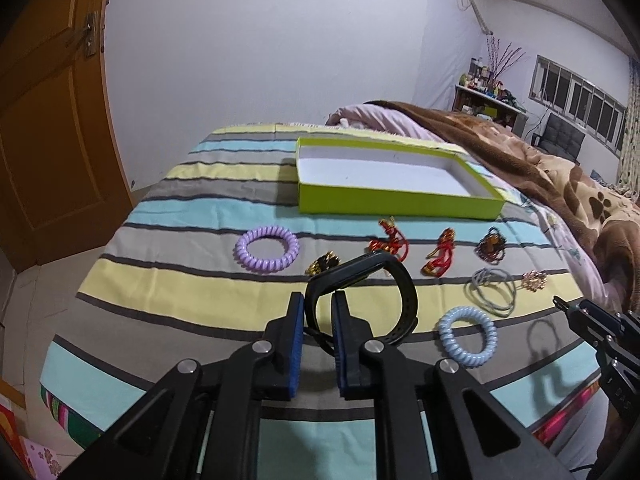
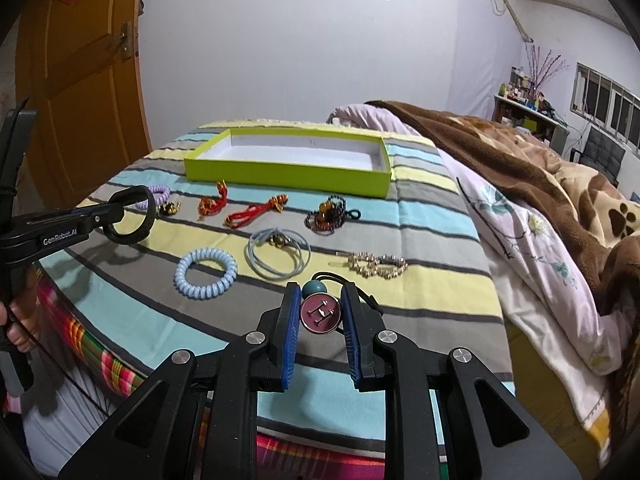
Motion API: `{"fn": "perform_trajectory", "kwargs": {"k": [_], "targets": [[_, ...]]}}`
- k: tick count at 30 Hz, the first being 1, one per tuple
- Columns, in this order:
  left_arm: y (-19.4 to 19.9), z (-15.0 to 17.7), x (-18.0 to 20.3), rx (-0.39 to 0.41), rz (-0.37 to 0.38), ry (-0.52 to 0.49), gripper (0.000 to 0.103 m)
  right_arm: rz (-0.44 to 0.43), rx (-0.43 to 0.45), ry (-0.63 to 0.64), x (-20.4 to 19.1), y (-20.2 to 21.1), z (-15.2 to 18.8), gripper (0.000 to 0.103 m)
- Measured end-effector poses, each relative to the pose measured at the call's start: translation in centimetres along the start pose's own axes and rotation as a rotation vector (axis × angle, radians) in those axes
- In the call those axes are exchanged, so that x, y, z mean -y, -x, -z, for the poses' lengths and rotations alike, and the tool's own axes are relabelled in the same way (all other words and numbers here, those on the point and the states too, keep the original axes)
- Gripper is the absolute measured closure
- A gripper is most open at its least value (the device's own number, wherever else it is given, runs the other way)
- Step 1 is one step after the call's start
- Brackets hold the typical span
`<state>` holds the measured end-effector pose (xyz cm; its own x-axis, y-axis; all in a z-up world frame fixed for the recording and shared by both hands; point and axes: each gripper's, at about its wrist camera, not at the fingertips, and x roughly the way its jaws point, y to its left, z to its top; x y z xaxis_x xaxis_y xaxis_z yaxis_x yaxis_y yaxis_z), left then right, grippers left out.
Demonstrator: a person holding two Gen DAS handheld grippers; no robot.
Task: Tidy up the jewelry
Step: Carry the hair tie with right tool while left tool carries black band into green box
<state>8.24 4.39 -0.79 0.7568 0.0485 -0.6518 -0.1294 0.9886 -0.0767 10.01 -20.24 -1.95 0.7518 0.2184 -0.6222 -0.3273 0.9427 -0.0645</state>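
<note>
My left gripper (image 1: 319, 300) is shut on a black wristband (image 1: 384, 276) and holds it above the striped bedspread (image 1: 160, 280). It also shows in the right wrist view (image 2: 116, 210) at the left. My right gripper (image 2: 321, 294) is shut on a maroon round hair tie charm (image 2: 320, 314) with a teal bead. A lime green open box (image 1: 400, 184) (image 2: 288, 160) lies empty at the far side of the spread. In front of it lie a purple coil tie (image 1: 267, 248), a blue coil tie (image 2: 205, 273), red charms (image 2: 256, 210), a brown bead bracelet (image 2: 326, 216), grey elastic bands (image 2: 278, 258) and a gold bracelet (image 2: 378, 265).
A brown paw-print blanket (image 2: 560, 184) and a floral quilt (image 2: 520, 240) are heaped along the right of the bed. A wooden door (image 1: 48, 120) stands at the left. A small gold clip (image 1: 322, 265) lies behind the wristband.
</note>
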Motion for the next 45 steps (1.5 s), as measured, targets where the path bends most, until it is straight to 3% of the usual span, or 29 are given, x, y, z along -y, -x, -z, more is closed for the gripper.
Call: {"fn": "perform_trajectory", "kwargs": {"k": [9, 20, 32, 45], "targets": [[0.8, -2.1, 1.0, 0.041, 0.022, -0.033, 0.089, -0.013, 0.065, 0.027, 0.0, 0.3, -2.6, 0.082], [-0.6, -6.4, 1.5, 0.093, 0.039, -0.060, 0.089, -0.029, 0.097, 0.055, 0.4, -3.2, -7.3, 0.082], [-6.4, -11.1, 2.0, 0.081, 0.040, -0.089, 0.089, -0.050, 0.081, 0.049, 1.9, -8.8, -12.8, 0.082], [-13.9, -14.2, 1.6, -0.002, 0.029, -0.105, 0.089, -0.070, 0.003, 0.038, 3.4, -18.0, -16.8, 0.082]]}}
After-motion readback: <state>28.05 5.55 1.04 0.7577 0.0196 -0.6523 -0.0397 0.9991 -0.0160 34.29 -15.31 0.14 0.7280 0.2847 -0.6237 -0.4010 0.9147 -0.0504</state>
